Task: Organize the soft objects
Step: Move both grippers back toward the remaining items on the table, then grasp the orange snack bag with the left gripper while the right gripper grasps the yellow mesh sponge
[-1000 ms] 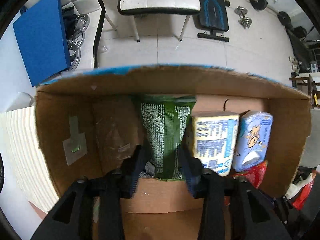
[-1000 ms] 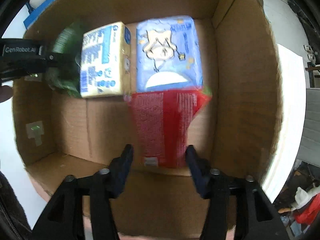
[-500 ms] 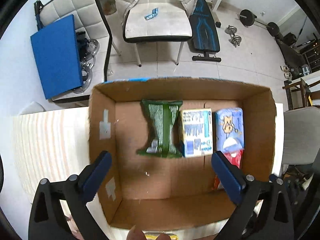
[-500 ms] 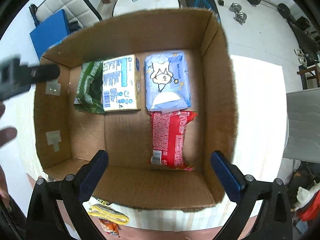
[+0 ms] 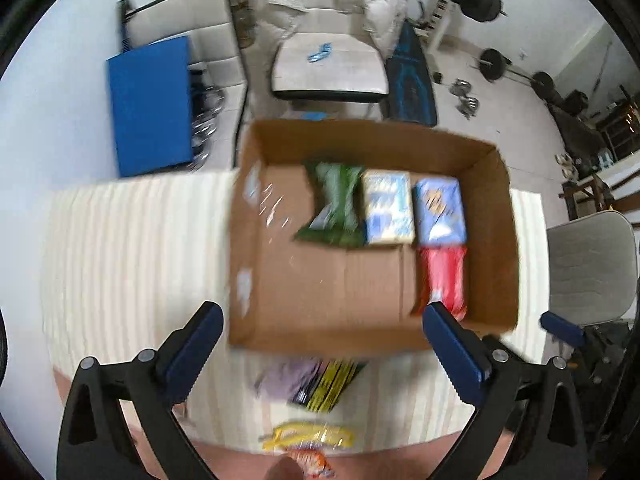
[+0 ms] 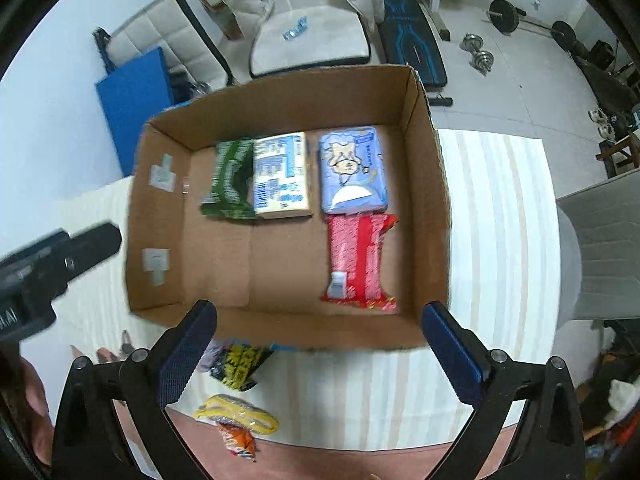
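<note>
Four soft packs are sitting in the open brown cardboard box (image 6: 288, 200) now, and that's the big change: a second ago the left tool (image 5: 320, 344) was down inside it, pinched on the green crinkly foil pouch (image 6: 230, 180), with the right tool (image 6: 320, 340) over the red plastic snack pack (image 6: 360, 260). Both have since let go and pulled up and back, so the whole box is ahead of and below the fingers in both views.

Ahead of the right tool, the green pouch lies against the cream-and-blue tissue pack (image 6: 282, 174), with the pale blue cartoon-print wipes pack (image 6: 354, 170) to the right of that, and the red one just nearer, touching it. Looks like those two placements are done.

Still to go, I reckon: a black-and-yellow foil packet (image 6: 240, 362) right under the left finger of the right tool, tucked against the box's near wall, and a yellow-wrapped snack (image 6: 236, 416) closer in, both on the cream striped cloth surface (image 6: 500, 240). The left view also shows something purplish beside the black-and-yellow one, too blurred to name.

Both tools are spread wide with nothing between the fingers, hovering over the near edge of the surface, tilted down. The left view is motion-smeared. The left tool's body (image 6: 48, 264) shows off to the right tool's left, outside the box.
</note>
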`<state>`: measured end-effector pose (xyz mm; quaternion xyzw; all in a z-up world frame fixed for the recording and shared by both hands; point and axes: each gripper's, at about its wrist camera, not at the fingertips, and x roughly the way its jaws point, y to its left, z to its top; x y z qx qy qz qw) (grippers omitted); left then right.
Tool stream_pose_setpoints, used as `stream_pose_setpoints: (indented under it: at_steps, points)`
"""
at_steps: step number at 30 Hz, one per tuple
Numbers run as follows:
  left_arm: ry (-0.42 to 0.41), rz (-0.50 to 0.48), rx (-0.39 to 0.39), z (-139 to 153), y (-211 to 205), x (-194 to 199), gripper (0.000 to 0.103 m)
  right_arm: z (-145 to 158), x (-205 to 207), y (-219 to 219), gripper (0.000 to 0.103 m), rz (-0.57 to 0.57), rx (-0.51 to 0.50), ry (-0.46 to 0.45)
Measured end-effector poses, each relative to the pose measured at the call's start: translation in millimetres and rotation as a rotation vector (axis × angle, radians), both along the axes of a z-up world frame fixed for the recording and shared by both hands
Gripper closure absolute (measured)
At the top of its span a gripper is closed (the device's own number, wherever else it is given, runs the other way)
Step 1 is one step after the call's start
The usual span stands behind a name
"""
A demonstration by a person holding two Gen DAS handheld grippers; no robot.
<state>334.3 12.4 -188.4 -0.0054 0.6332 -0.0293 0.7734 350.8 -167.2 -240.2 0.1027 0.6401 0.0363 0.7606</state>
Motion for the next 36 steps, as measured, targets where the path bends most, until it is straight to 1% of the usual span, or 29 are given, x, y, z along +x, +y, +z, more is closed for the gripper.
stream_pose_setpoints:
  at_steps: [2,3,4,5,8,10,12,13,14,16,17,18,20,22,25,27,29,31,33,34,35,36]
  points:
    - [-0.008,0.022,0.020,-5.9,11.6,-39.1,0.001,-0.2,-23.3,1.3,0.000,0.015,0.021,-0.013]
    - [0.004,0.036,0.026,-14.3,17.6,-59.0,0.001,-4.6,-38.9,1.8,0.000,0.021,0.035,-0.010]
    - [0.036,0.061,0.028,-28.4,25.3,-82.2,0.001,-8.7,-48.2,2.4,0.000,0.026,0.044,-0.001]
    - [0.072,0.080,0.016,-41.1,31.0,-99.0,0.001,-17.4,-66.0,2.8,0.000,0.035,0.074,0.015]
    - [0.243,0.153,-0.083,-99.4,47.6,-158.4,0.001,-41.3,-100.9,5.4,0.000,0.053,0.123,0.068]
    - [0.303,0.178,-0.117,-127.8,50.2,-183.2,0.003,-61.0,-120.2,10.6,0.000,0.076,0.141,0.112]
    - [0.345,0.194,-0.129,-157.0,49.3,-200.7,0.009,-75.1,-131.2,16.0,0.000,0.107,0.163,0.134]
    - [0.355,0.203,-0.138,-169.2,48.3,-204.7,0.011,-82.5,-136.7,20.2,0.000,0.130,0.167,0.146]
    - [0.373,0.213,-0.145,-185.1,46.2,-208.7,0.015,-88.9,-140.4,24.9,0.000,0.156,0.157,0.157]
    - [0.407,0.205,-0.149,-207.0,39.4,-211.2,0.028,-96.3,-144.1,34.8,0.000,0.212,0.138,0.167]
    - [0.419,0.197,-0.146,-214.7,36.7,-212.5,0.041,-97.9,-145.4,40.8,0.000,0.245,0.130,0.172]
    - [0.430,0.187,-0.138,-222.5,33.5,-213.6,0.051,-97.6,-145.4,45.4,0.000,0.272,0.122,0.171]
    - [0.427,0.194,-0.129,-227.8,34.5,-216.8,0.057,-93.6,-144.6,59.4,0.000,0.349,0.085,0.160]
    - [0.409,0.224,-0.142,-224.4,42.1,-220.9,0.057,-89.4,-142.2,73.7,0.000,0.421,0.040,0.141]
    - [0.375,0.272,-0.115,-218.7,61.7,-229.0,0.057,-87.9,-138.4,104.6,0.000,0.540,-0.014,0.120]
    - [0.374,0.316,-0.099,-219.3,80.4,-235.7,0.057,-92.0,-136.3,129.6,0.000,0.614,-0.039,0.112]
    - [0.377,0.366,-0.095,-222.2,99.1,-241.8,0.057,-102.1,-134.7,155.8,0.000,0.670,-0.060,0.125]
    - [0.375,0.417,-0.110,-224.0,115.7,-246.6,0.057,-114.3,-135.7,178.9,0.001,0.727,-0.059,0.150]
    - [0.370,0.446,-0.109,-224.3,126.2,-248.5,0.057,-129.2,-140.9,204.3,0.004,0.799,-0.109,0.157]
    - [0.365,0.452,-0.104,-223.7,128.1,-247.9,0.057,-138.2,-145.8,218.5,0.006,0.846,-0.153,0.158]
    - [0.359,0.455,-0.105,-223.5,130.3,-247.9,0.057,-145.4,-149.5,227.3,0.006,0.878,-0.182,0.161]
    - [0.356,0.459,-0.103,-223.3,131.4,-247.3,0.057,-152.4,-153.1,233.9,0.009,0.904,-0.211,0.165]
